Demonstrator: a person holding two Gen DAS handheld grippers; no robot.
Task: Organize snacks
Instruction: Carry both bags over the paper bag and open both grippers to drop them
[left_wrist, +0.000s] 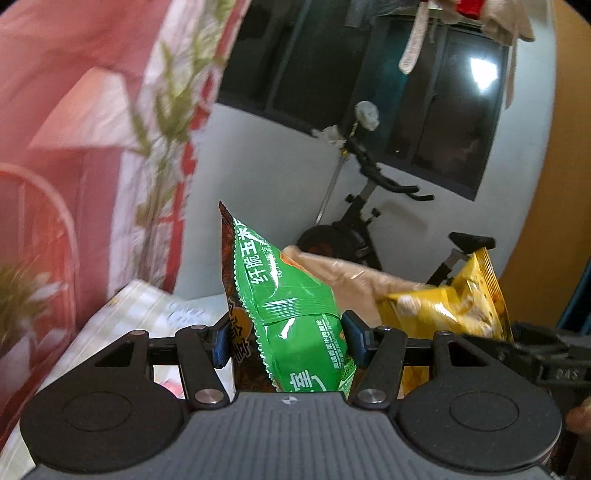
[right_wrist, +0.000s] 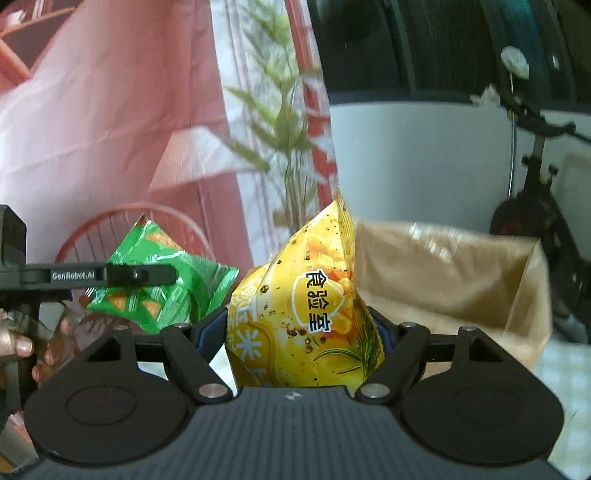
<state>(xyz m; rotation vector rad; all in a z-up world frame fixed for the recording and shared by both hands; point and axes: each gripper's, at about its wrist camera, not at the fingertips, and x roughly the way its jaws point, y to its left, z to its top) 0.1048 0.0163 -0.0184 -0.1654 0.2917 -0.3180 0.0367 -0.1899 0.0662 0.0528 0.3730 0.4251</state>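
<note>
We count two snack bags and one brown paper bag (right_wrist: 450, 280). Our left gripper (left_wrist: 282, 341) clamps the green bag (left_wrist: 295, 317); our right gripper (right_wrist: 299, 332) clamps the yellow bag (right_wrist: 306, 306). Both bags are held aloft. Only the right view shows our left hand (right_wrist: 22, 347).

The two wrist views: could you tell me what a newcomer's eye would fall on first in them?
Brightest is the green snack bag, pinched upright in the left claw with a dark brown packet pressed against it. Next comes the yellow snack bag, gripped point-up in the right claw. Behind both stands an open brown paper bag, with a pink curtain filling the left background.
</note>
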